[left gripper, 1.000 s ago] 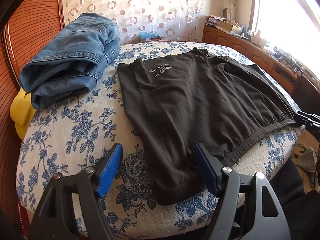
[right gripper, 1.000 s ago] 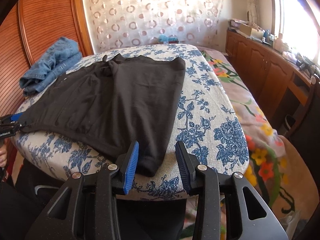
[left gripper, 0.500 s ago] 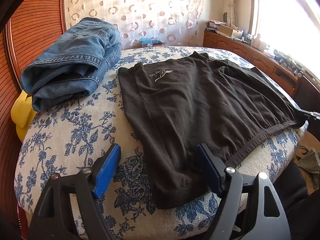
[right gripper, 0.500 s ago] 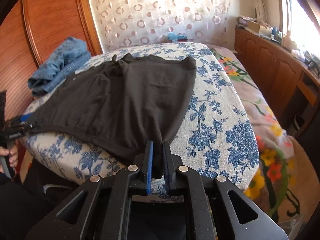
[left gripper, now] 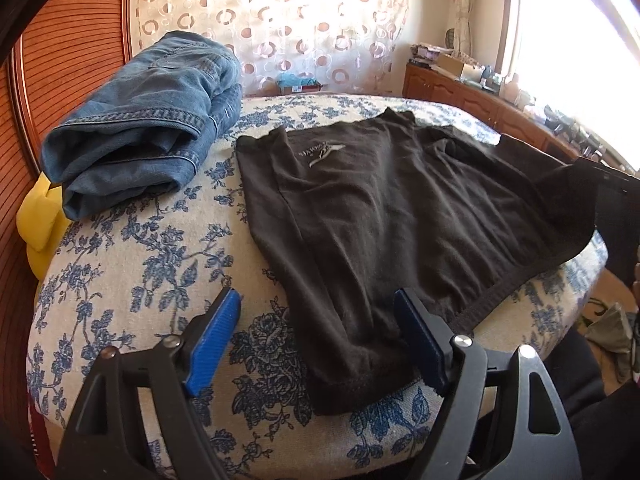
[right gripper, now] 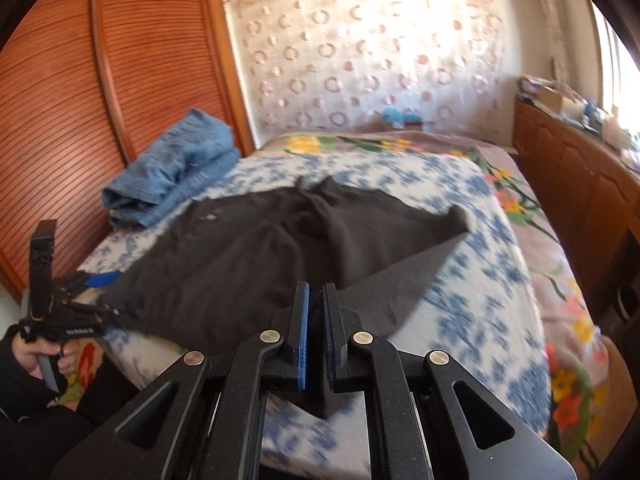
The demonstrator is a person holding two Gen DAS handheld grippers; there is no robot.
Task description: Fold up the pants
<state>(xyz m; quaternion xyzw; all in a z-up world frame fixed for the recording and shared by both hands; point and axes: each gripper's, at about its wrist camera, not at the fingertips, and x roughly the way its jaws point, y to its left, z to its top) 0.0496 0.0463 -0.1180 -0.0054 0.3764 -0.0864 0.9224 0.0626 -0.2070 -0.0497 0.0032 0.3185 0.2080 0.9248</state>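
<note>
Black pants (left gripper: 392,216) lie spread on the blue-flowered bed (left gripper: 132,264), with a small white logo near the far left. My left gripper (left gripper: 316,332) is open, its blue pads on either side of the near left corner of the pants, not closed on it. My right gripper (right gripper: 315,320) is shut on the pants (right gripper: 260,248) at their near right corner and has lifted that side, so the grey underside shows. The left gripper also shows in the right wrist view (right gripper: 98,280), at the pants' left edge.
Folded blue jeans (left gripper: 144,120) lie at the far left of the bed, over something yellow (left gripper: 38,216). A wooden slatted wardrobe (right gripper: 100,100) stands left. A wooden cabinet (left gripper: 480,104) with clutter runs along the right under the window. A floral bedspread (right gripper: 560,280) lies beyond.
My right gripper closed on the pants' near right corner and lifted it up and back, folding that side over. The left gripper stayed open, edging slightly forward.
</note>
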